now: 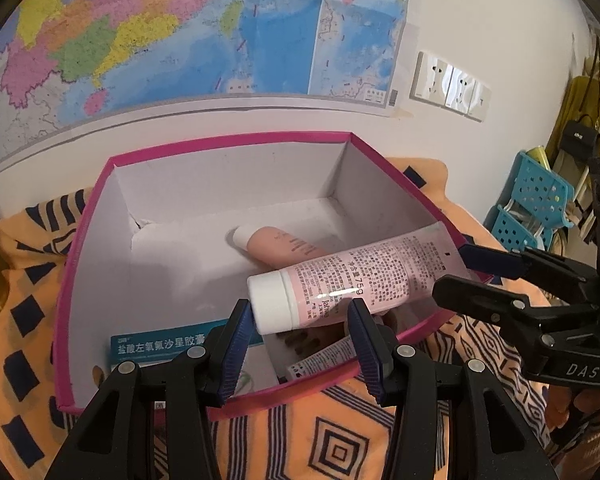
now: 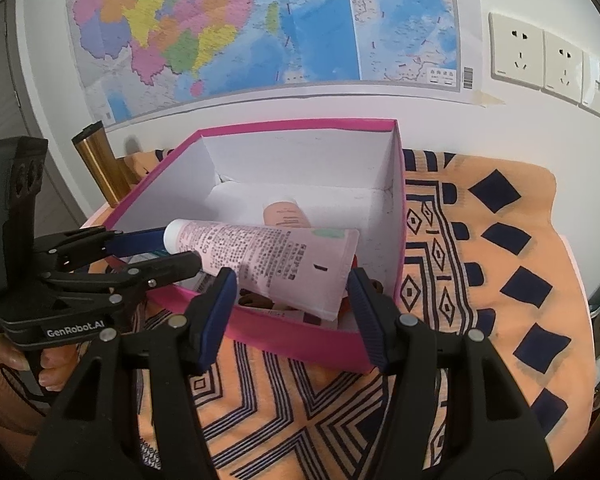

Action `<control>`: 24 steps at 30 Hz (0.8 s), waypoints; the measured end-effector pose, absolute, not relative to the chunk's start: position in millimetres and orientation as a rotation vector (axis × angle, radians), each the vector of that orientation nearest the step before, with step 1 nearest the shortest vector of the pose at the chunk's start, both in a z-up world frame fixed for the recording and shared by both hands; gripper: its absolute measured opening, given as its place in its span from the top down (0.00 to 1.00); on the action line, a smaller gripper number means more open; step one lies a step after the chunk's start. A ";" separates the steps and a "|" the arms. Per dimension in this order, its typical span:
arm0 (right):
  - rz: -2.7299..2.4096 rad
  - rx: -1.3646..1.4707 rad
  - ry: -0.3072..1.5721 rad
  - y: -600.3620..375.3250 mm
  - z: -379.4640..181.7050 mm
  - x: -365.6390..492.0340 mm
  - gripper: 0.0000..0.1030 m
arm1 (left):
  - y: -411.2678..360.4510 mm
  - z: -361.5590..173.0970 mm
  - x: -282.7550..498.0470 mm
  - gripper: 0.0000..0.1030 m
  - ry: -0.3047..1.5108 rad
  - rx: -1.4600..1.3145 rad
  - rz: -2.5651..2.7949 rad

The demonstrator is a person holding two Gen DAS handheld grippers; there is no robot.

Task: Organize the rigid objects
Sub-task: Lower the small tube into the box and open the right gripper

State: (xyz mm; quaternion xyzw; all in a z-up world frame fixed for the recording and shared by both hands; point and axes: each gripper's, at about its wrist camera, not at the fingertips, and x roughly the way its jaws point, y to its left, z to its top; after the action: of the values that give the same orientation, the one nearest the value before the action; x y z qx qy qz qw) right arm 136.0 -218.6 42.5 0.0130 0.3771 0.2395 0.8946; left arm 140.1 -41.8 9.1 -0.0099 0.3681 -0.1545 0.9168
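A pale pink tube (image 1: 364,276) with a white cap and dense print hangs slanted over the open magenta box (image 1: 228,138). My left gripper (image 1: 299,307) is shut on its cap end; in the right wrist view that gripper (image 2: 178,250) shows at the left, pinching the cap. My right gripper (image 2: 292,276) is shut on the tube's (image 2: 268,256) flat crimped tail, and it (image 1: 452,270) appears at the right in the left wrist view. On the box's white floor lies a peach tube (image 1: 280,246) with a white cap.
In the box's near part lie a teal medicine carton (image 1: 160,346), a small tube (image 1: 324,356) and some brown items. The box (image 2: 300,124) stands on an orange patterned cloth (image 2: 500,280) against the wall. A gold cylinder (image 2: 100,160) stands left, blue plastic baskets (image 1: 532,200) right.
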 end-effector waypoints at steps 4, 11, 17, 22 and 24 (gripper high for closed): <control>0.479 0.028 0.791 -219.5 38.7 137.2 0.41 | -41.9 10.1 139.6 0.49 0.755 -0.010 -0.307; 0.458 0.054 0.765 -228.3 41.9 124.0 0.40 | -34.3 18.3 105.7 0.19 0.675 0.015 -0.279; 0.525 0.041 0.707 -218.4 48.6 92.7 0.26 | -28.0 24.8 61.9 0.00 0.599 0.027 -0.272; 0.517 -0.002 0.632 -202.9 47.1 58.5 0.06 | -15.0 18.4 38.1 0.00 0.595 -0.028 -0.214; 0.498 0.015 0.636 -204.0 41.6 54.7 0.00 | -11.4 12.5 35.3 0.00 0.616 -0.041 -0.184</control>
State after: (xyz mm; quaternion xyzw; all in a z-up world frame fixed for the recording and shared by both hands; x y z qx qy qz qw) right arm 54.7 -204.0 41.6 0.0074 0.3096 0.2424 0.9194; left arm 35.3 -11.4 12.5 -0.0202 0.3027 -0.0905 0.9486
